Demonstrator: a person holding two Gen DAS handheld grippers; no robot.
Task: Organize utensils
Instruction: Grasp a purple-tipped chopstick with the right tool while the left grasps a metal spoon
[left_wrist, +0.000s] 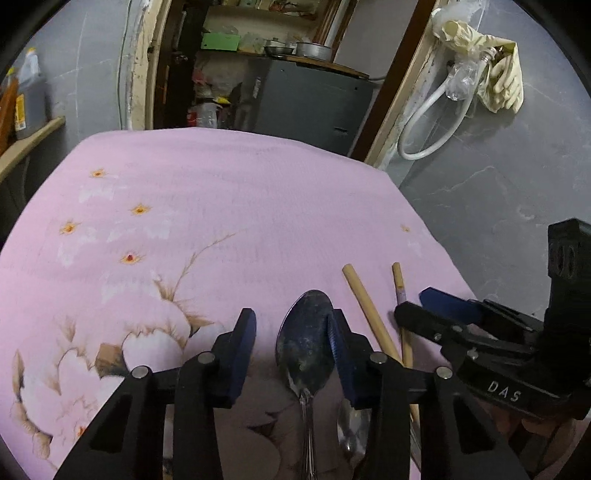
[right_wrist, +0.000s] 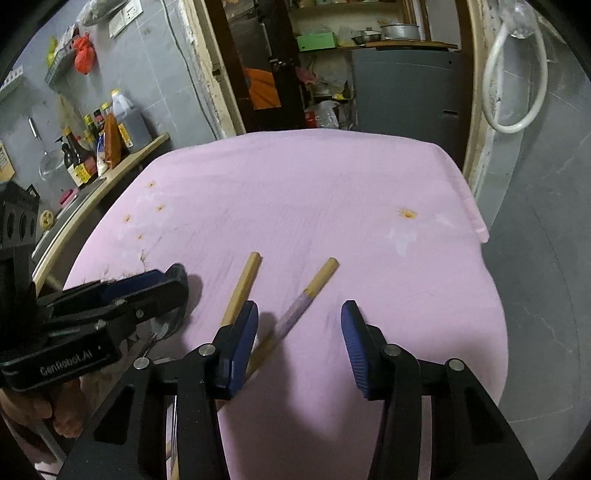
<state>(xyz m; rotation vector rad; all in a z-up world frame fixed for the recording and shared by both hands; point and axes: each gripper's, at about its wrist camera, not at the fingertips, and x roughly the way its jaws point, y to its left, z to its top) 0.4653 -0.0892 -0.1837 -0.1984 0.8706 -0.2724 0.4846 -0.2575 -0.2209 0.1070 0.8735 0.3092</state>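
My left gripper (left_wrist: 291, 332) is open over a large metal spoon (left_wrist: 304, 339) that lies bowl-forward on the pink flowered cloth (left_wrist: 221, 206), close to the right finger. A second, smaller spoon (left_wrist: 352, 428) lies partly hidden under that finger. Two wooden chopsticks (left_wrist: 365, 306) lie just to the right. My right gripper (right_wrist: 299, 325) is open and empty, low over the cloth; both chopsticks (right_wrist: 243, 284) run toward its left finger, one with a purple band (right_wrist: 295, 314). The left gripper also shows in the right wrist view (right_wrist: 147, 288), above the spoon bowl (right_wrist: 173, 321).
The cloth-covered table ends at the far edge before a doorway with a grey cabinet (left_wrist: 306, 99). A shelf with sauce bottles (right_wrist: 103, 140) runs along the left. A white hose (right_wrist: 517, 74) and rubber gloves (left_wrist: 498, 81) hang on the right wall.
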